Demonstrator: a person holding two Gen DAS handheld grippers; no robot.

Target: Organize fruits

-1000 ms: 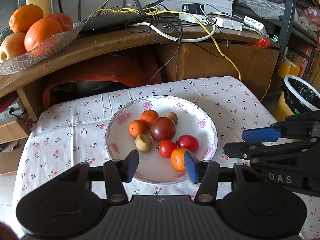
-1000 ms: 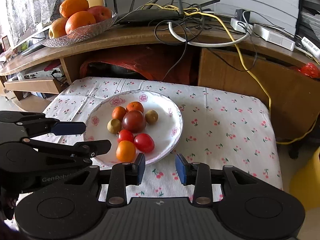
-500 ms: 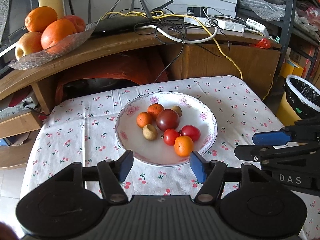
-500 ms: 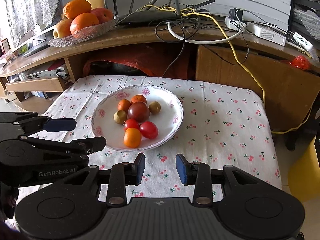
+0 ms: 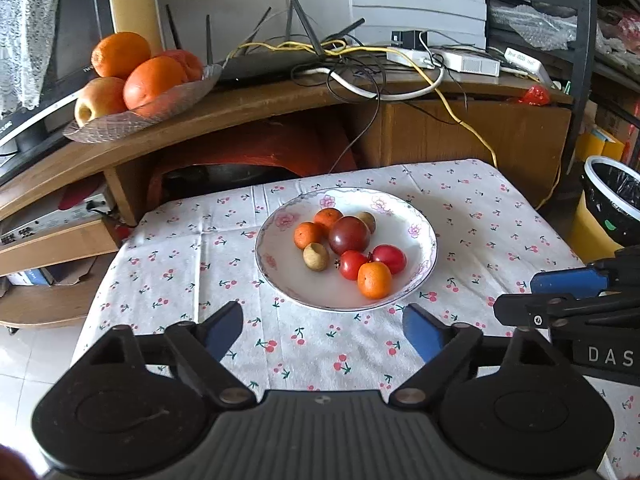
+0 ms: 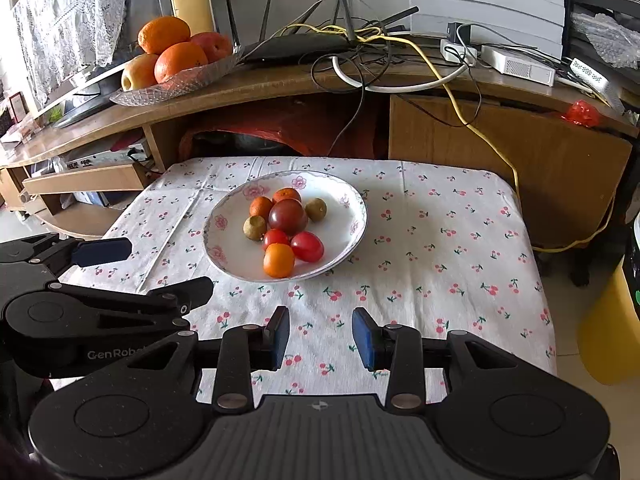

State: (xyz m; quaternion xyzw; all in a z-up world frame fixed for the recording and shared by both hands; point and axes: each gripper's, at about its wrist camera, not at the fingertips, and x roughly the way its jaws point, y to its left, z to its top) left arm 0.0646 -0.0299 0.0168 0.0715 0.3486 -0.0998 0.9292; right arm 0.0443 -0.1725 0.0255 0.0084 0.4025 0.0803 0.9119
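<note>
Both tools, left (image 5: 322, 326) and right (image 6: 321, 338), hang parted and empty near the plate (image 5: 424, 266). We should approach the near orange fruit (image 5: 374, 279) first, closing gently around it.

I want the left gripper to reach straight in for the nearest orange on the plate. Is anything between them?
Nothing visible. The left gripper is open over bare tablecloth, short of the plate. The orange sits nearest its front rim, touching only the tomatoes behind it.
</note>
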